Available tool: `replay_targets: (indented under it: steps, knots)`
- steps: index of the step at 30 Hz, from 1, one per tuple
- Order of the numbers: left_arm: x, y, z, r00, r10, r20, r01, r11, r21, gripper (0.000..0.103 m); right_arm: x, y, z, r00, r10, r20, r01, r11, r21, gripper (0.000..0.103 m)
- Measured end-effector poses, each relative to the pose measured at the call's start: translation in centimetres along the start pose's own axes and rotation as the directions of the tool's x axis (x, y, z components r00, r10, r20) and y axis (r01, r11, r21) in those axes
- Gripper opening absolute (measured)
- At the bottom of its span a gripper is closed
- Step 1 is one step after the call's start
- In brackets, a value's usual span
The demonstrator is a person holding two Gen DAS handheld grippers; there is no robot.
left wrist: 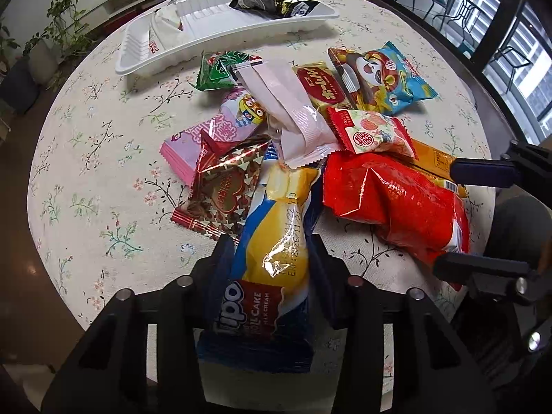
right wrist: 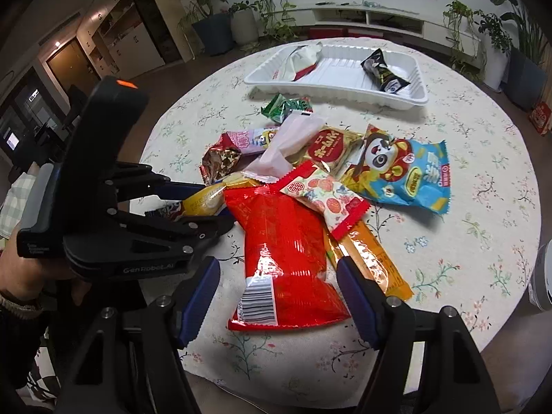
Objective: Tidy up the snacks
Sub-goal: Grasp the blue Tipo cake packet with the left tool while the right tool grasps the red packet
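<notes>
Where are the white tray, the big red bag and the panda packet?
white tray [right wrist: 415, 98], right wrist view, on its bare near rim.
big red bag [right wrist: 283, 241], right wrist view, on its middle.
panda packet [left wrist: 383, 76], left wrist view, on the panda picture.

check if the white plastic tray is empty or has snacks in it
Not empty: the white plastic tray holds a black wrapped snack and a white-and-red packet.

A round table covered by a cream cloth with small flower print fills the middle of the room. Behind it stand green leafy plants in grey pots beside a low white shelf unit. On one side are big dark-framed windows, with a thin metal chair near them
</notes>
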State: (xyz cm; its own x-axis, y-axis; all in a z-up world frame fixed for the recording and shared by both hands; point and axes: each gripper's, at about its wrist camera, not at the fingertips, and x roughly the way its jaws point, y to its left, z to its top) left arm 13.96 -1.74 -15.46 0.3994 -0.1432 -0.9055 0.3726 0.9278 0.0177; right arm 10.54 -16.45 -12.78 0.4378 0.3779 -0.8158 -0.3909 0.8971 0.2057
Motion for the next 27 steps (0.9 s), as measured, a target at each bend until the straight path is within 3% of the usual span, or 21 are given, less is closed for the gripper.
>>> replay_targets:
  steps: [4,14,17,21,27]
  knots:
    - [-0.2,0.6,-0.2,1.000,-0.022,0.013,0.022,1.000,-0.019,0.030,1.3,0.4,0.6,0.999,-0.002,-0.040,0.001,0.999,-0.033,0.070]
    - [-0.8,1.0,-1.5,0.999,-0.048,0.006,0.048,0.999,0.008,0.029,4.8,0.9,1.7,0.986,-0.055,-0.155,0.039,0.994,-0.107,0.062]
    - [-0.9,1.1,-1.9,0.998,-0.055,0.005,0.055,0.998,0.009,0.029,5.1,1.0,2.0,0.987,-0.060,-0.152,0.042,0.992,-0.118,0.061]
    - [-1.2,1.2,-2.6,0.998,-0.057,0.006,0.057,0.998,0.011,0.028,5.2,1.3,2.0,0.985,-0.085,-0.151,0.063,0.987,-0.145,0.045]
    - [-1.7,1.3,-3.5,0.999,-0.041,0.009,0.041,0.999,0.017,0.028,4.5,1.4,1.4,0.987,-0.075,-0.141,0.055,0.988,-0.141,0.038]
